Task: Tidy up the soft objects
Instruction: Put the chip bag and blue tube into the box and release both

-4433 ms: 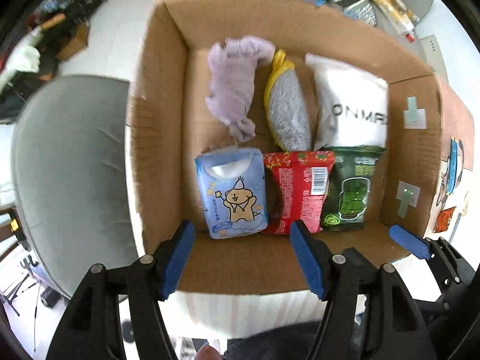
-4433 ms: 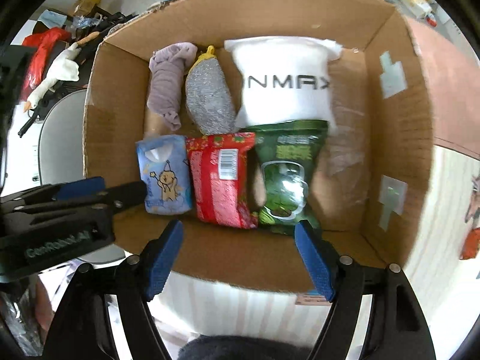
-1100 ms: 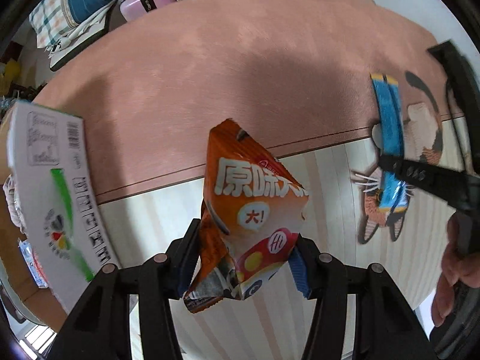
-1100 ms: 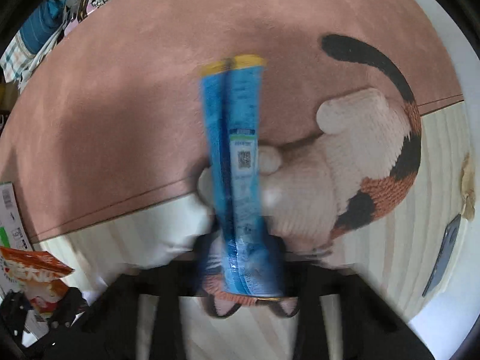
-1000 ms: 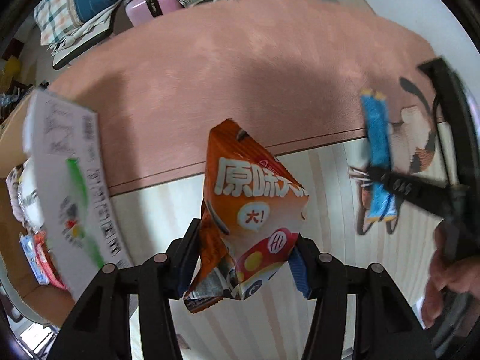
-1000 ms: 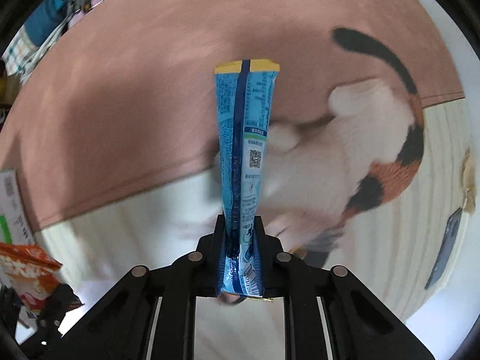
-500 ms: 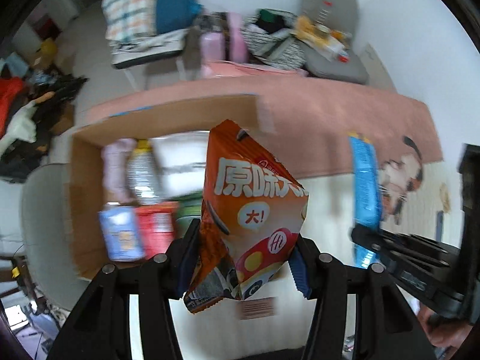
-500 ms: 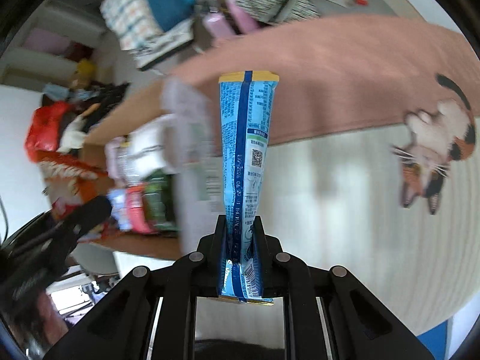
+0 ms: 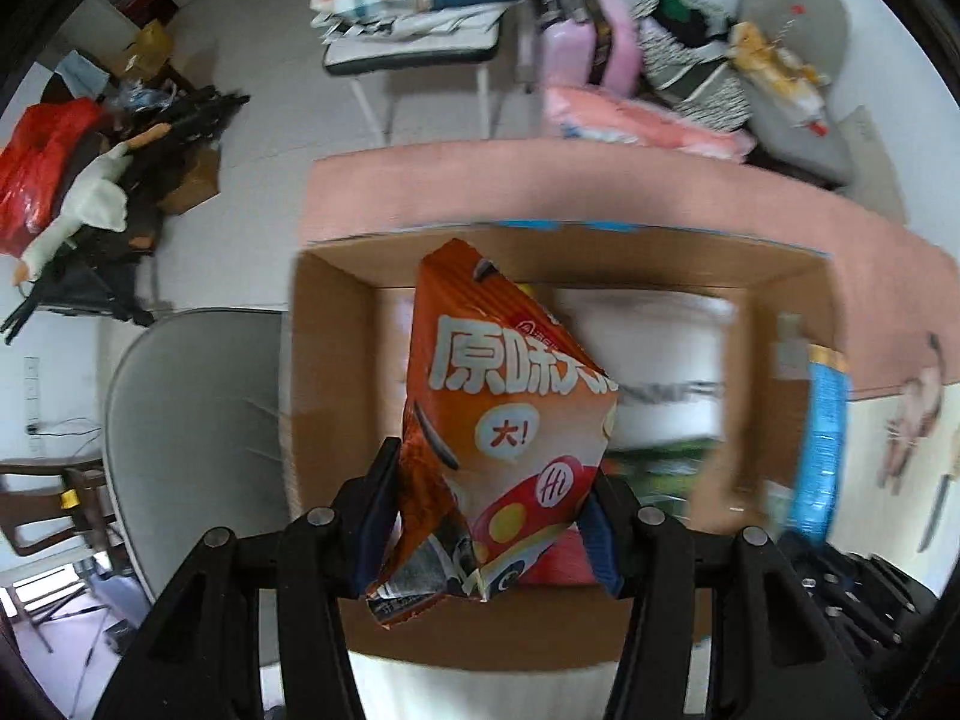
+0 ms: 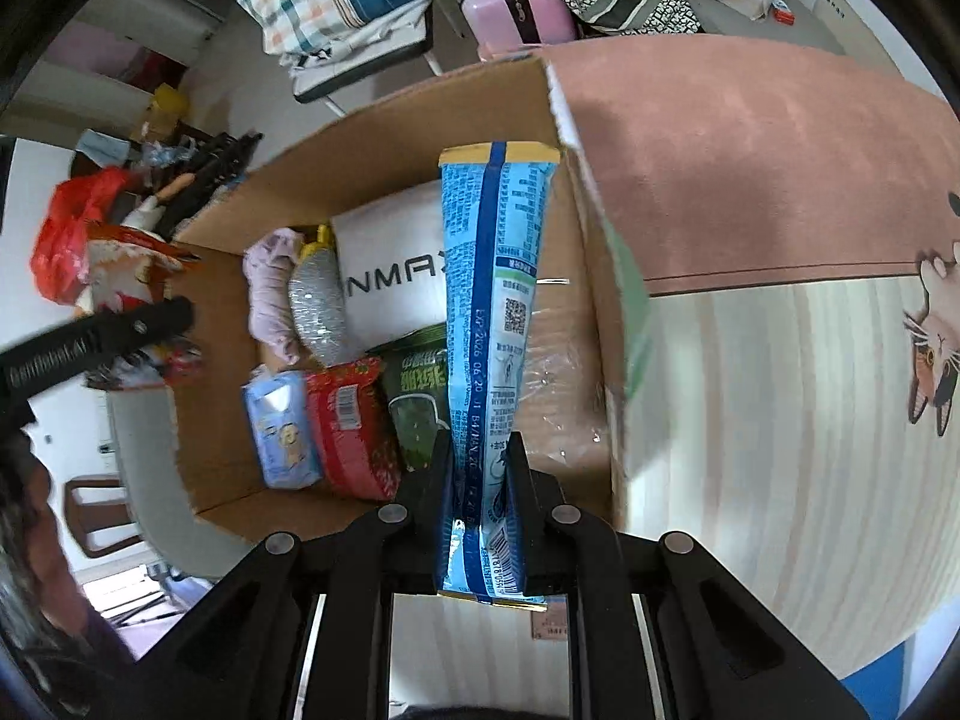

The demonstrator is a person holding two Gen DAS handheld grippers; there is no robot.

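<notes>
Below both tools, a cardboard box [image 9: 336, 372] is sitting open. Left tool [image 9: 486, 516] is clenching an orange snack bag [image 9: 504, 414]. Right tool [image 10: 480, 474] is pinching a blue packet [image 10: 492, 312] tightly.

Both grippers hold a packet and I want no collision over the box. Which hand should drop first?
Probably left: its orange snack bag hangs over the cardboard box; the right's blue packet hangs near the box's right wall.
</notes>
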